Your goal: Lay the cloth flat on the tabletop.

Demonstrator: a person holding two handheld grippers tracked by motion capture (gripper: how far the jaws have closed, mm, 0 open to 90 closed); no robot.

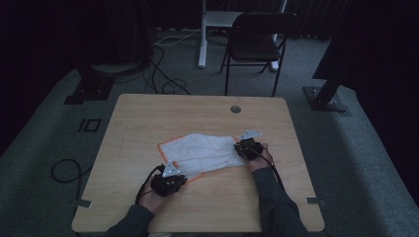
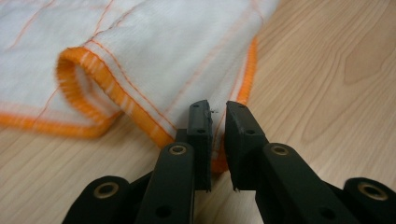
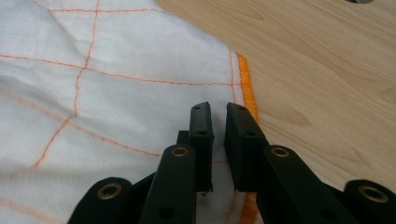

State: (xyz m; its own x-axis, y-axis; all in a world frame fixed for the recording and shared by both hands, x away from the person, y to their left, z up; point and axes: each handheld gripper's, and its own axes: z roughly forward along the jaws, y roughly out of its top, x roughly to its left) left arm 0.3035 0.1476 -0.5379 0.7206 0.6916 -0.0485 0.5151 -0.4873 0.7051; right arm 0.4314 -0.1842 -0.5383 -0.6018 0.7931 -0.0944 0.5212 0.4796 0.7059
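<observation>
A white cloth (image 1: 202, 150) with orange stitched lines and an orange hem lies flat near the middle of the wooden table (image 1: 148, 113). My left gripper (image 1: 180, 174) is at the cloth's near left corner. In the left gripper view its jaws (image 2: 218, 109) stand a narrow gap apart over the hem, and the cloth (image 2: 163, 46) has a folded-over edge (image 2: 74, 65) just beyond. My right gripper (image 1: 237, 148) is at the cloth's right edge. In the right gripper view its jaws (image 3: 218, 112) are likewise slightly apart above the cloth (image 3: 116, 93), near the orange hem (image 3: 245, 84).
A round cable hole (image 1: 235, 109) sits in the table's far right part. Beyond the table stand a black folding chair (image 1: 254, 42), a white desk leg (image 1: 202, 39) and loose cables (image 1: 163, 74). Black stand bases flank the table at left (image 1: 94, 86) and right (image 1: 326, 96).
</observation>
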